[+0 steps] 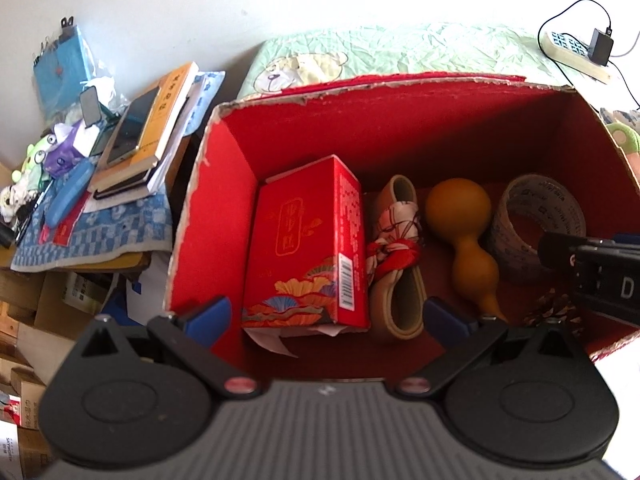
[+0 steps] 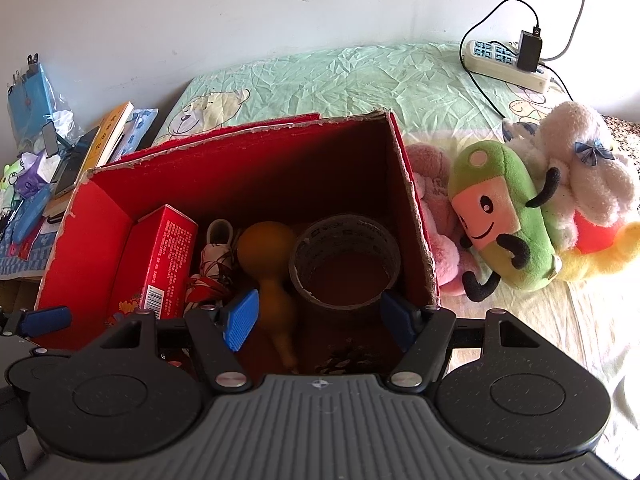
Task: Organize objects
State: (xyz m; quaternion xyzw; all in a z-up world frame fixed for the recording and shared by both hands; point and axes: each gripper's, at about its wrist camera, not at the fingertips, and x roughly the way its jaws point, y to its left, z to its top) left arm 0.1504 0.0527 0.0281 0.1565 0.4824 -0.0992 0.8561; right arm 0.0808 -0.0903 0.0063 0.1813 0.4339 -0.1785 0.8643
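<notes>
A big red cardboard box [image 1: 224,152] [image 2: 104,208] stands open on the bed. Inside it lie a small red printed carton [image 1: 304,248] [image 2: 160,256], a beige strap with red-white cloth [image 1: 394,248] [image 2: 212,256], a yellow-brown gourd [image 1: 464,232] [image 2: 268,264], a roll of tape [image 1: 536,216] [image 2: 344,260] and a pine cone [image 1: 554,312] [image 2: 348,356]. My left gripper [image 1: 326,312] is open and empty above the box, over the red carton. My right gripper [image 2: 316,320] is open and empty above the tape roll.
Plush toys lie on the bed right of the box: a green one [image 2: 508,216], a pink one [image 2: 436,216], a white one [image 2: 576,160]. A power strip with charger [image 2: 508,62] lies at the back. A cluttered side table with books [image 1: 148,128] stands left.
</notes>
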